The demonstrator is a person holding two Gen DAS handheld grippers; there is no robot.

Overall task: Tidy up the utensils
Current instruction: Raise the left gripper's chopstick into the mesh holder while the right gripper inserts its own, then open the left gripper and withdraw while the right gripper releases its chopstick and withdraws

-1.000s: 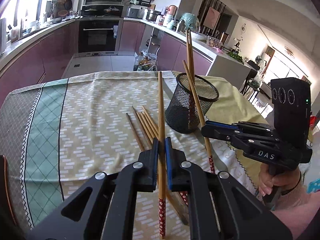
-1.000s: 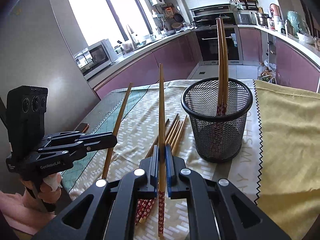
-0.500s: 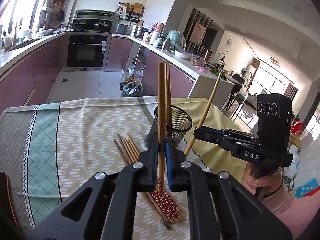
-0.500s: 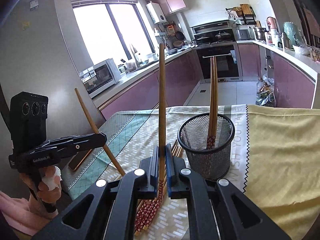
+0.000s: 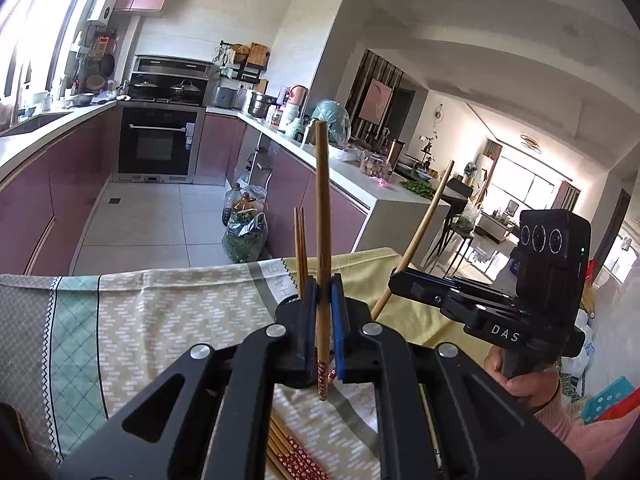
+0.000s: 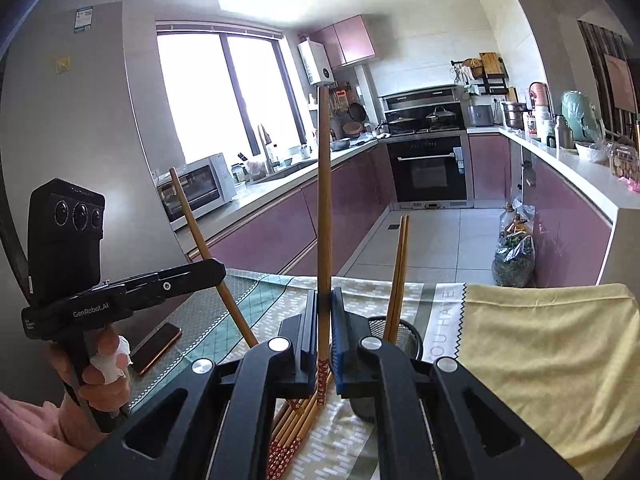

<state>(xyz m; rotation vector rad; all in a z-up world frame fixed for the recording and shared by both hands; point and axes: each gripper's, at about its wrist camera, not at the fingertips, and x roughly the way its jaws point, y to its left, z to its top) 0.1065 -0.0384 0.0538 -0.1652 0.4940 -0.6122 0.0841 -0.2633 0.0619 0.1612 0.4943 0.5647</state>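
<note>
Both grippers are pinching one chopstick each, upright: left gripper on its chopstick, right gripper on its own. Mesh cup is sitting at 1 o'clock of the right jaws, two sticks standing inside. Spare chopsticks are lying on the cloth at 6.

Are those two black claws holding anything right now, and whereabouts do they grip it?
Yes. The left gripper pinches one long wooden chopstick near its red-patterned lower end; the right gripper holds another wooden chopstick the same way.
</note>
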